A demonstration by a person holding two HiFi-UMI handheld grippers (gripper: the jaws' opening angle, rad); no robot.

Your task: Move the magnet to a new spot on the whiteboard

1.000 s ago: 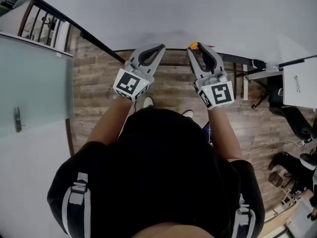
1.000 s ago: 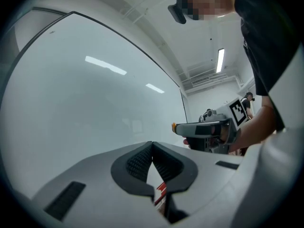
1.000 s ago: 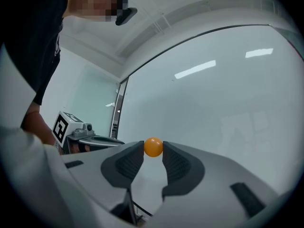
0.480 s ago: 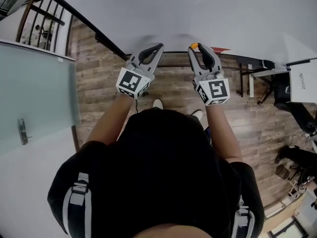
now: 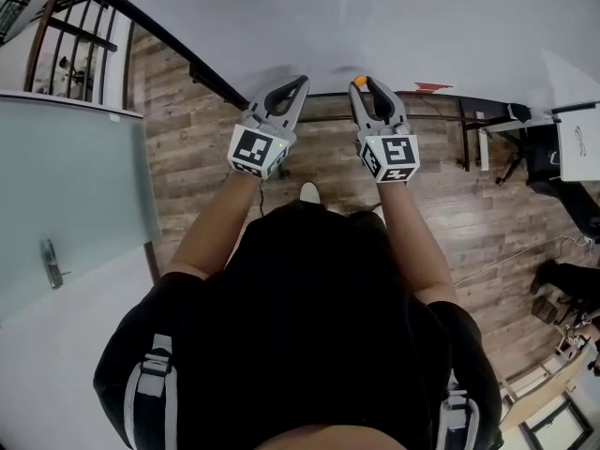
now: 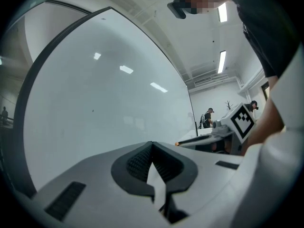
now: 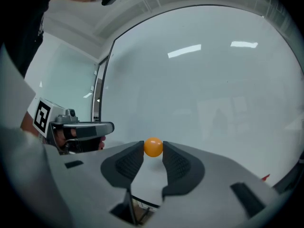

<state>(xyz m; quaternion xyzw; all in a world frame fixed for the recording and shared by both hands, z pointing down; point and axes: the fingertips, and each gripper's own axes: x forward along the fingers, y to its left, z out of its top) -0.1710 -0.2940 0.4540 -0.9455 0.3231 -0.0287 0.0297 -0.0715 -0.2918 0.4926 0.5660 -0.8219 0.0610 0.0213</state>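
Observation:
A small orange ball magnet (image 7: pixel 153 147) sits pinched between the tips of my right gripper (image 7: pixel 153 148), right in front of the whiteboard (image 7: pixel 213 89). Whether it touches the board I cannot tell. In the head view the magnet (image 5: pixel 359 81) shows at the tip of the right gripper (image 5: pixel 364 84), near the whiteboard's (image 5: pixel 375 17) lower edge. My left gripper (image 5: pixel 300 82) hovers just to its left, jaws together and holding nothing. In the left gripper view its tips (image 6: pixel 152 144) meet in front of the bare whiteboard (image 6: pixel 109 103).
Below the board lies wooden floor (image 5: pixel 197 157). A frosted glass door (image 5: pixel 66 186) stands at the left, and a railing (image 5: pixel 75 36) lies beyond it. Stand legs (image 5: pixel 478 143) and a white sheet (image 5: pixel 577 139) are at the right. A person (image 6: pixel 207 118) stands far off.
The right gripper has shifted a little left with the magnet, closer to the left gripper. Both grips look the same as before.

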